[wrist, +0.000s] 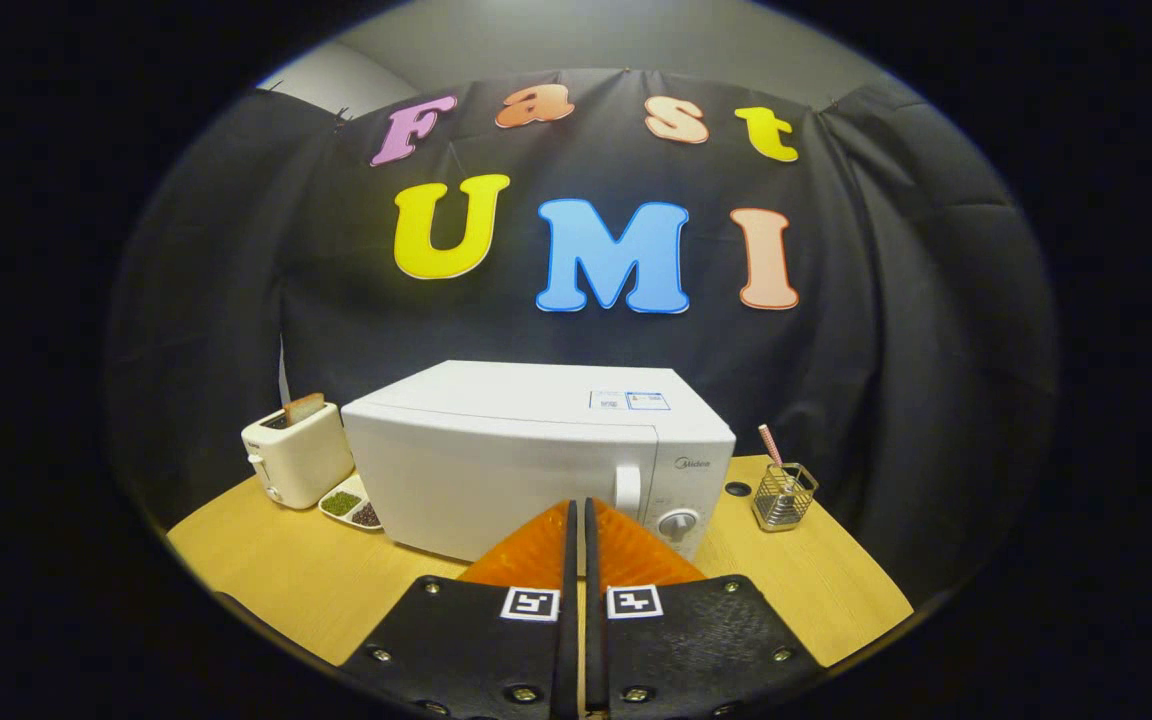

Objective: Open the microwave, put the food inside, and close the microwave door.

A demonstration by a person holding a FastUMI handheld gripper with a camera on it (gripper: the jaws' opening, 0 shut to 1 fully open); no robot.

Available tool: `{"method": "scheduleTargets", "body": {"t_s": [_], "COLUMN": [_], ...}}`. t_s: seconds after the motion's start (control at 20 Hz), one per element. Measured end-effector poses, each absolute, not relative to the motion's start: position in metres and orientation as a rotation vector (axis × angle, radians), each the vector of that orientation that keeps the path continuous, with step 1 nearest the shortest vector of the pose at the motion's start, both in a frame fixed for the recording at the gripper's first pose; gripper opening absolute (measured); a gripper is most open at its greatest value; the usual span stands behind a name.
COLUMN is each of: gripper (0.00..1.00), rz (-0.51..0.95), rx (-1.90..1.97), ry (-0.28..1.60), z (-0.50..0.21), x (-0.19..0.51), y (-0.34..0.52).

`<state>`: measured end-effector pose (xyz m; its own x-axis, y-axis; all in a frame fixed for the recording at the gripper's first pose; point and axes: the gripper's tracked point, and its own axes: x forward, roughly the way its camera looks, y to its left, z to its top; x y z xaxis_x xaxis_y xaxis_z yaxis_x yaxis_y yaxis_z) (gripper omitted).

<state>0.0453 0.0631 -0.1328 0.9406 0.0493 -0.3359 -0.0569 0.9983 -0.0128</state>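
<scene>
A white microwave (516, 455) stands on the wooden table (276, 570) with its door closed. Its white door handle (627, 487) and a round dial (677, 524) sit at the right of its front. My gripper (577, 512) is shut with nothing between its orange fingers (536, 550), whose tips meet just short of the microwave's front, a little left of the handle. A small white dish (352, 507) with green and dark food lies on the table by the microwave's left corner.
A white toaster (296, 452) with a slice of bread in it stands left of the microwave, behind the dish. A wire-mesh holder (783, 495) with a striped straw stands to the right. A dark round hole (737, 489) is in the tabletop beside it.
</scene>
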Motion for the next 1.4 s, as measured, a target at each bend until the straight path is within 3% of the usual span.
{"method": "scheduleTargets", "body": {"t_s": [0.15,0.25,0.3,0.35,0.4,0.5,1.4], "gripper": [0.03,0.15,0.42,0.53,0.71,0.92,0.94], "rz": [0.046,0.048,0.042,0.033,0.023,-0.002,-0.011], "rx": [0.011,0.046,0.042,0.030,0.019,0.017,0.044], "ry": [0.326,0.307,0.299,0.286,0.269,0.238,0.171], "z": [-0.111,-0.099,-0.095,-0.091,-0.086,-0.080,-0.062], "x": [0.013,-0.011,-0.020,-0.029,-0.037,-0.049,-0.047], "y": [0.057,0.055,0.053,0.050,0.046,0.041,0.015]}}
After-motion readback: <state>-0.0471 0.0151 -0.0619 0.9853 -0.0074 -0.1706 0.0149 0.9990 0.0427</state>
